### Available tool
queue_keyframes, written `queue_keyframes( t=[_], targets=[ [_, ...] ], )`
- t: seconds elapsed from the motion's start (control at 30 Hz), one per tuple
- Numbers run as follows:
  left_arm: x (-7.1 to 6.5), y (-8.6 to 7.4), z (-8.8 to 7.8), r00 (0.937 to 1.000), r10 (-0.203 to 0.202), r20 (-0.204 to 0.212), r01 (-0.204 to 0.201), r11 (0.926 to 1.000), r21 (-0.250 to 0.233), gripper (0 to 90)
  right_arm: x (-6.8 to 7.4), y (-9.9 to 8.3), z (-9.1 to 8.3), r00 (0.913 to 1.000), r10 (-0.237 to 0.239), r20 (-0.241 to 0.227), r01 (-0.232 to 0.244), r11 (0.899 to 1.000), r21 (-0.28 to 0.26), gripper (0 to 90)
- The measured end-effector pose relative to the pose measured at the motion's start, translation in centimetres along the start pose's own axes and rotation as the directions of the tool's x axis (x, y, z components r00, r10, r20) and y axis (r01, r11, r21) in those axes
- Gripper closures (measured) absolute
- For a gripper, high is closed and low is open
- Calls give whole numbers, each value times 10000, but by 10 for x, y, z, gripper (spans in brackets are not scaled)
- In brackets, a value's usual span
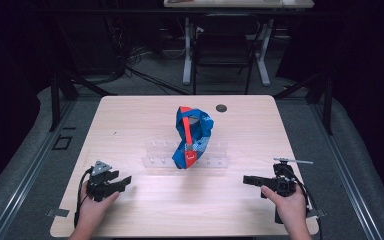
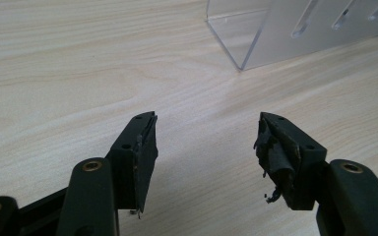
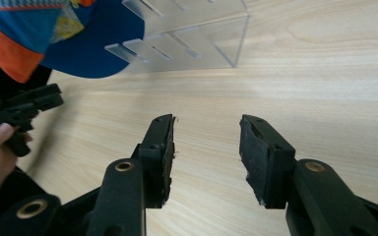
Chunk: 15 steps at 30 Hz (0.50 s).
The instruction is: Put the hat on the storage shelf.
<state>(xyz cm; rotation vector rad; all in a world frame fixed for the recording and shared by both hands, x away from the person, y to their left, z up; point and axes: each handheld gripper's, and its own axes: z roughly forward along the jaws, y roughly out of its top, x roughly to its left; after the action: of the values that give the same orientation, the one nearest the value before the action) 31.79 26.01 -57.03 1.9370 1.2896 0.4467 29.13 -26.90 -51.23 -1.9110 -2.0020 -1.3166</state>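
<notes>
Pale wooden bench point(image 1: 145, 115): a blue and orange cap point(image 1: 192, 136) sits on the clear rack point(image 1: 155, 154) mid-bench; left claw point(image 1: 125, 181) and right claw point(image 1: 246, 179) both gape, empty, well apart from it.

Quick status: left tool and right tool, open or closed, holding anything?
Left tool: open, holding nothing, bare table between its jaws.
Right tool: open, holding nothing, short of the clear rack and blue cap.
</notes>
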Motion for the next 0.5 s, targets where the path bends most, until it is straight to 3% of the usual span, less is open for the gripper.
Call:
queue_keyframes(
  t=[0.17,0.3,0.37,0.43,0.5],
  targets=[
    [0,0,0,10000,-8,11,8,10000,-12,409,-5,-9,0,9995,-151,277,160,9994,-320,573],
    [0,0,0,10000,-27,-2,27,10000,5,409,-9,-14,3,9964,-269,805,325,9970,-701,576],
    [0,0,0,10000,-23,-1,23,10000,8,409,-11,-16,3,9964,-260,810,333,9954,-902,572],
    [0,0,0,10000,-23,11,23,10000,1,409,-14,-21,2,9889,-536,1389,710,9898,-1234,565],
    [0,0,0,10000,-26,11,26,10000,2,409,-15,-23,2,9870,-560,1509,768,9878,-1357,565]
  ],
)
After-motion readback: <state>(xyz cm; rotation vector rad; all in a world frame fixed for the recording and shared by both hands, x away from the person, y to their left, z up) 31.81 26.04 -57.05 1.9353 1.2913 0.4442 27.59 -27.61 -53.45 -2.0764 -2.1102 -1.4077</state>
